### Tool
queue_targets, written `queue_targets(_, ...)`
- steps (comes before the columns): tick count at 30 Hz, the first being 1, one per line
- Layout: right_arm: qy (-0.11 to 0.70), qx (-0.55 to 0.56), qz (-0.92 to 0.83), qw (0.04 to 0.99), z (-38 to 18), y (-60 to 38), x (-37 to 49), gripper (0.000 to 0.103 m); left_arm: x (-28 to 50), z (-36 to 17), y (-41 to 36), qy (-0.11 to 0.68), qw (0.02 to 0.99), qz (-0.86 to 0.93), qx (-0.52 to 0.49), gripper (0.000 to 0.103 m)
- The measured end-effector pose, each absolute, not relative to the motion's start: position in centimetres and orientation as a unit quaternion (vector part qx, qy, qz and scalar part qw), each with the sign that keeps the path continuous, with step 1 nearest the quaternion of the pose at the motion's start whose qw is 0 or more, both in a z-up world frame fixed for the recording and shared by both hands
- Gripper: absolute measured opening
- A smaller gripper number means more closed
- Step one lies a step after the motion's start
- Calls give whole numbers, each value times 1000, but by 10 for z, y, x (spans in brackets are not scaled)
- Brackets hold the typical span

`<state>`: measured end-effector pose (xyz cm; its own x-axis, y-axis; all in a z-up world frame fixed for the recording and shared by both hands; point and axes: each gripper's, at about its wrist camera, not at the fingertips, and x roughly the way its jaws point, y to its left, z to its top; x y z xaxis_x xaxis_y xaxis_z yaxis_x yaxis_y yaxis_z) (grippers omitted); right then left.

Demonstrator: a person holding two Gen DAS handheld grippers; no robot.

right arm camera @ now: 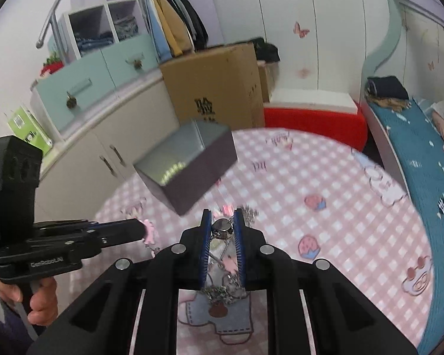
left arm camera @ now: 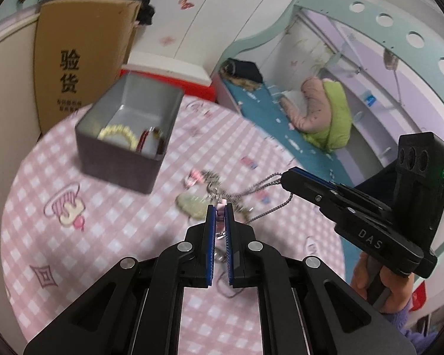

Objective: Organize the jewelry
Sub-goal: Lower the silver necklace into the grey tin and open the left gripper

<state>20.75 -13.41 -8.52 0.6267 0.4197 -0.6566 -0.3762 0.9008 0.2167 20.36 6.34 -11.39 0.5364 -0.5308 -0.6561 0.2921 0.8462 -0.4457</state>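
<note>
Holding one silver chain (left arm camera: 263, 188) between both: left gripper (left arm camera: 220, 207) pinched on its pink charm (right arm camera: 149, 230), right gripper (right arm camera: 223, 216) clamping the metal bead (right arm camera: 222, 225). Tin box (left arm camera: 127, 136) sits ahead-left, nearer left hand.

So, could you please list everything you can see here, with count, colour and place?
Tin box: one, grey, open, on the tablecloth; yellow bead bracelet and dark red item inside.
Chain jewelry: tangled silver bunch with pink charm, between both grippers.
Tablecloth: one, pink checked.
Cardboard box: one, brown, behind table.
Bed: one, teal mattress, right.
Left hand-held gripper: black, shut on a pink charm.
Right hand-held gripper: black, shut on a silver pendant.
</note>
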Motion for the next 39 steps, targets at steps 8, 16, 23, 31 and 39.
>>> queue_targets(8,331,36,226,915,-38,-141,200,15,205,-63,60,381,880,-252,-132,7)
queue_targets(16,292,26,226,929,13,-138,205,15,219,-12,60,352,894,-255,-109,7)
queue_targets(23,268,14,236,934,54,-111,231,15,255,17,79,355,901,-228,-103,7)
queue_targets(31,285,-10,250,925,58,-60,275,15,295,18,102,369,906,-182,-96,7)
queue_targets(39,365,-9,264,893,8,-25,314,15,327,-43,112,433,884,-159,-76,7)
